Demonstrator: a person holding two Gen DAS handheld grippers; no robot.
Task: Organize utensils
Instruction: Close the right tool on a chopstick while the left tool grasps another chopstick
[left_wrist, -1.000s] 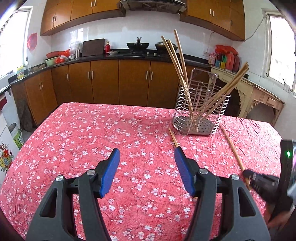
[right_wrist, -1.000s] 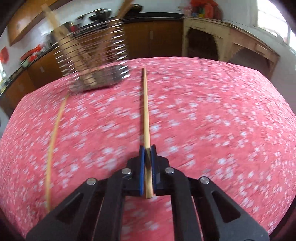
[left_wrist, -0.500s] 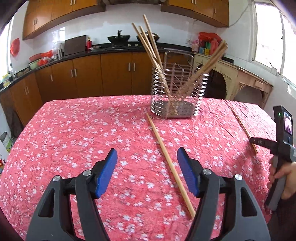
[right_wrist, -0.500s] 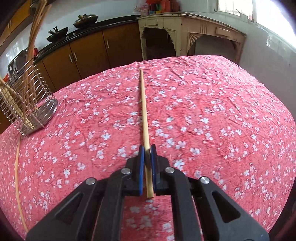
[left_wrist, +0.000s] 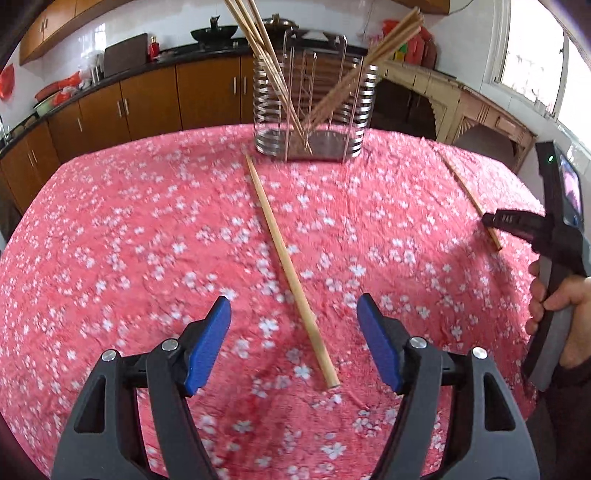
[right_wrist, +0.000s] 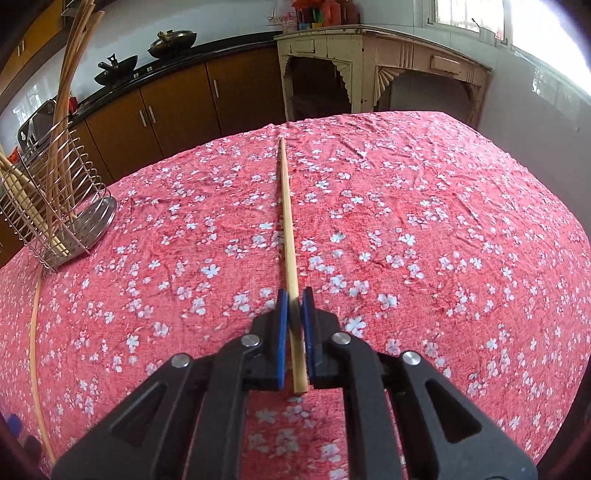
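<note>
Chopsticks are what lies loose here on the surface (left_wrist: 110, 229), which wears a red cloth with white blossoms. Nearest in the left wrist view, the left gripper (left_wrist: 293, 321) has its jaws wide apart; they have just been opening, and the near end of one chopstick (left_wrist: 288, 266) lies on the cloth between the blue pads without touching either. That stick runs away from the gripper toward the wire utensil holder (left_wrist: 314, 107), its far tip ending just short of the holder's base. Off to the right a hand (left_wrist: 565, 314) holds the right gripper (right_wrist: 294, 317), whose jaws are closed on the near end of a second chopstick (right_wrist: 286, 206); in the right wrist view this stick runs straight ahead between the blue pads, the rest of it stretched over the cloth toward the far edge of the surface. Whether that far part rests on the cloth or is slightly raised cannot be told. Farther back the holder stands upright near the far side, with several more chopsticks (left_wrist: 258, 40) leaning in it, some to the left, some to the right. Beyond the surface run brown kitchen cabinets (left_wrist: 147, 99).
</note>
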